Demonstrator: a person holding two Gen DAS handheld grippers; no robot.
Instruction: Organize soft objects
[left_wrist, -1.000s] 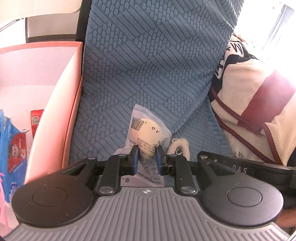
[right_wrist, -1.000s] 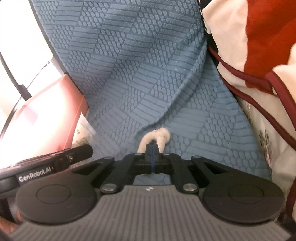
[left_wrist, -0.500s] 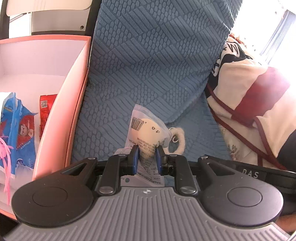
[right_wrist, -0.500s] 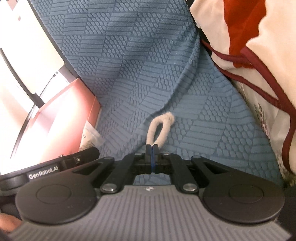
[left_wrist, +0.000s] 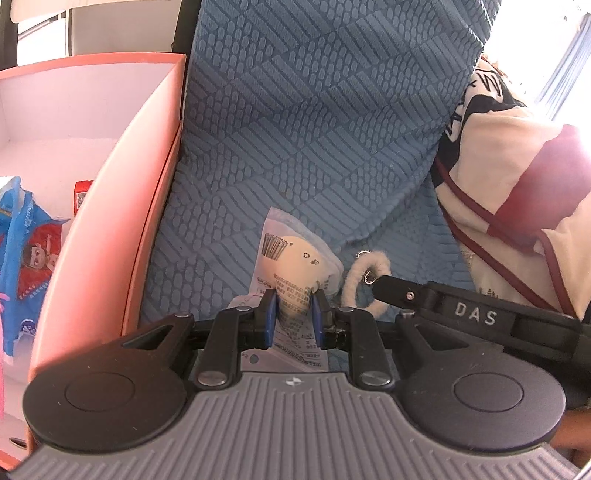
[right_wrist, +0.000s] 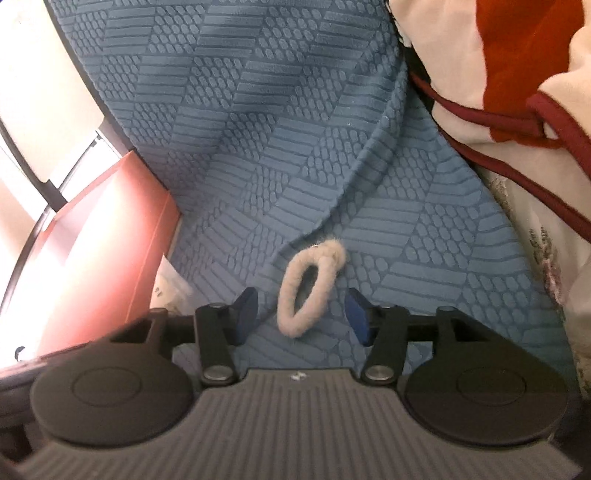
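Bagged cream plush (left_wrist: 295, 266) being pinched near its printed lower edge by the left gripper (left_wrist: 294, 319), blue pads pressing the clear wrapper from both sides, rest of the bag lying ahead on the blue textured cushion (left_wrist: 314, 129). Fluffy loop (right_wrist: 308, 288) lying loose on the cushion between the spread fingers (right_wrist: 245, 314) of the right gripper (right_wrist: 301, 314), jaws opening, neither pad touching it. Only from the left wrist: open pink box (left_wrist: 122, 229) just left of that claw, holding a blue packet (left_wrist: 26, 254) and a red one (left_wrist: 82, 192); right claw's black tip sitting against the loop (left_wrist: 364, 273). Only from the right wrist: loop's full oval outline. Farther right in both, lying against the cushion: cream and red bundle (left_wrist: 517, 177).
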